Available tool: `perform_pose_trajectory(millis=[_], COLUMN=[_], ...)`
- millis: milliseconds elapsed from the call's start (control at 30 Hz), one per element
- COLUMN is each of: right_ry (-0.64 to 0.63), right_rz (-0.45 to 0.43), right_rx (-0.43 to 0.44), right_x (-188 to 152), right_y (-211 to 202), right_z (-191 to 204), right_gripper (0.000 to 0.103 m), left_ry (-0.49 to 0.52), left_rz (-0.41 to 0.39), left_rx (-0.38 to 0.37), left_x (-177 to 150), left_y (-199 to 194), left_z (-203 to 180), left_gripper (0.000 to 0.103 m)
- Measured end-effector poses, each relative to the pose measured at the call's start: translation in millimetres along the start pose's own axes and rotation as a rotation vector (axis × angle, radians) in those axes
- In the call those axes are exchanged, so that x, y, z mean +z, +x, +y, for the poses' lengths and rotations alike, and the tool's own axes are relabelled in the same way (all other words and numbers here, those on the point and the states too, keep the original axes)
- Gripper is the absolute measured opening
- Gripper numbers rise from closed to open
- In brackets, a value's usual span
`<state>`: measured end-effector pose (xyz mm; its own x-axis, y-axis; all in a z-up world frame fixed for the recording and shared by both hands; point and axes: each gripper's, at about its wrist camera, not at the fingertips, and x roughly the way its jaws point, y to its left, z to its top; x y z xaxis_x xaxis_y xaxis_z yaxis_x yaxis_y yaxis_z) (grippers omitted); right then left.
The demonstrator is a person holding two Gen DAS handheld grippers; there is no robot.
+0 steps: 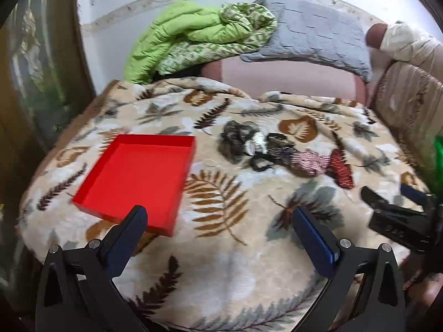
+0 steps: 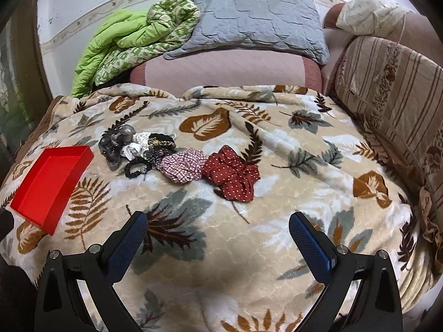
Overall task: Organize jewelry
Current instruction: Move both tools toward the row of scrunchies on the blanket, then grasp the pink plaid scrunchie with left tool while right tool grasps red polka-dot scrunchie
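— Since both tools hang over the near edge of the blanket (image 2: 221, 262) with nothing between their fingers, would you say the sorting has begun?

— Hardly, by my reading. The right gripper (image 2: 218, 229) has its blue pads spread wide and holds nothing. The left gripper (image 1: 220, 222) is spread the same way, also bare, its left finger overlapping the near corner of the red tray (image 1: 138, 177) in its own view; I cannot tell whether it touches.

— And the tray?

— It sits toward the blanket's left edge, and nothing shows inside it. So none of the pieces appear to be put away yet.

— Where are the pieces?

— Farther in, around the middle of the blanket, in one loose row. Nearest the right gripper lies the dotted red scrunchie (image 2: 231, 175), touching the checked pink scrunchie (image 2: 184, 168) to its left. Next comes a black hair tie (image 2: 137, 167), then a tangle of dark and gold bands (image 2: 162, 142), a white piece (image 2: 133, 148) and a smoky clear clip (image 2: 116, 141) at the tray end.

— Beyond that?

— At the far edge, a gray pillow (image 2: 257, 19) and a green quilt (image 2: 124, 38), no part of the job.

— So everything is left?

— It seems so: each piece still needs carrying to the tray.
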<state>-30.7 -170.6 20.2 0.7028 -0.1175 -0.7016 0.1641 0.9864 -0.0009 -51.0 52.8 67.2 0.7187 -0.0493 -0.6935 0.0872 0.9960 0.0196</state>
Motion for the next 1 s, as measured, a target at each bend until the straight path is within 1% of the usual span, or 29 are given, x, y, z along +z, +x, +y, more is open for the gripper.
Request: perform_pose_trajectory(millis=[33,67,200,400,567,700,833,933,1000], right_ry=[-0.004,-0.007,-0.028,-0.032,-0.024,-0.024,-0.026,-0.021,-0.011], right_rz=[0.002,0.003,0.005,0.004,0.020,0.029,0.030,0.023,0.024], right_rx=[0.002,0.003,0.003,0.001,0.000,-0.001,-0.005,-0.011,-0.015], right_x=[0.1,0.2,0.1,1.3,4.3,7.1,11.5,16.3,19.9], right_y=[0.2,0.4,0.5,1.6,8.7,16.7,25.6,32.6,40.9], right_z=[1.5,3.0,7.6,7.4,2.2,-2.7,-7.7,-14.6,-22.1], right_gripper=[0.103,0.103,0.103,0.103,0.103,0.103,0.103,0.103,0.103], left_ry=[-0.005,-0.024,-0.092,-0.166,-0.177,-0.170,-0.143,-0.098,-0.076], left_rz=[0.007,0.018,0.053,0.096,0.108,0.103,0.086,0.080,0.084], left_rx=[-0.018,-0.052,-0.119,-0.155,-0.139,-0.116,-0.080,-0.053,-0.051], left_x=[0.2,2.0,5.4,9.5,13.7,19.1,28.8,37.5,43.1], left_y=[0.1,1.4,7.0,19.9,30.6,37.8,48.9,62.4,71.9], left_z=[0.5,4.5,13.1,22.3,23.3,21.7,14.7,2.5,-5.3], left_gripper=[0.103,0.103,0.103,0.103,0.103,0.103,0.103,0.103,0.103])
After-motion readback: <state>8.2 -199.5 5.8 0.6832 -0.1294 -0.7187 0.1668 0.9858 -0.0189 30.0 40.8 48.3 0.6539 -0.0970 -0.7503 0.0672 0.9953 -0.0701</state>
